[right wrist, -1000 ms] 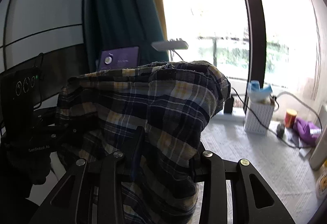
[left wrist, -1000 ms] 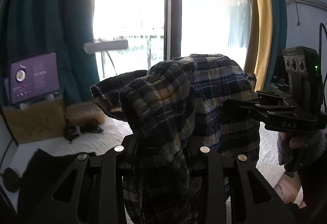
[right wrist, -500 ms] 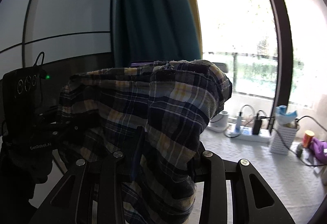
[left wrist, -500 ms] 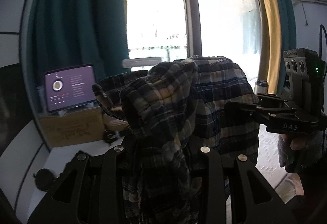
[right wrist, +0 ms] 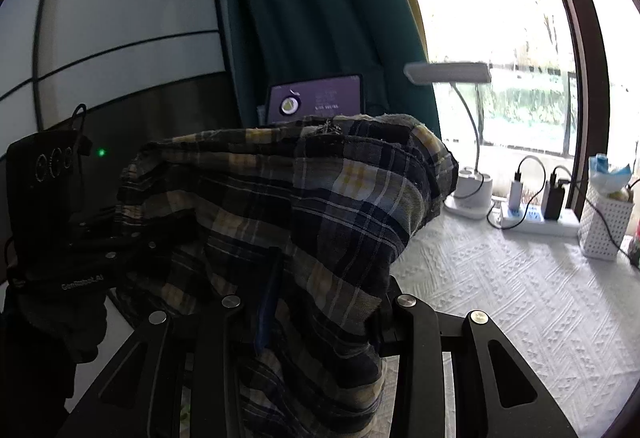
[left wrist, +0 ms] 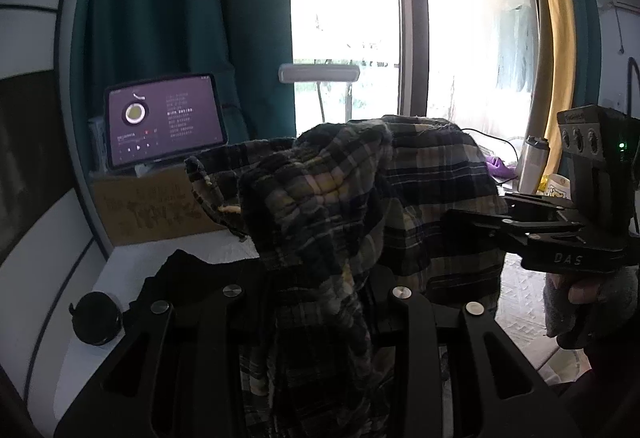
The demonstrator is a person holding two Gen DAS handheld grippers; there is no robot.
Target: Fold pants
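Dark plaid pants (left wrist: pixel 340 198) hang bunched in the air between both grippers. In the left wrist view my left gripper (left wrist: pixel 316 278) is shut on a thick wad of the cloth, which hides its fingertips. My right gripper (left wrist: pixel 456 218) reaches in from the right, held by a gloved hand (left wrist: pixel 592 302), with its tips buried in the fabric. In the right wrist view the pants (right wrist: pixel 320 198) drape over my right gripper (right wrist: pixel 316 278), which is shut on them. The left gripper (right wrist: pixel 132 242) grips the cloth's left side.
A white textured table cover (right wrist: pixel 520 290) lies below. At the back stand a lit tablet (left wrist: pixel 164 118) on a cardboard box (left wrist: pixel 152 206), a desk lamp (right wrist: pixel 448 72), a power strip (right wrist: pixel 536 218) and a white basket (right wrist: pixel 604 226). A black garment (left wrist: pixel 180 270) lies at left.
Both grippers swung left together with the pants held up; the tablet, lamp and window slid right in both views. The grip on the cloth looks the same.
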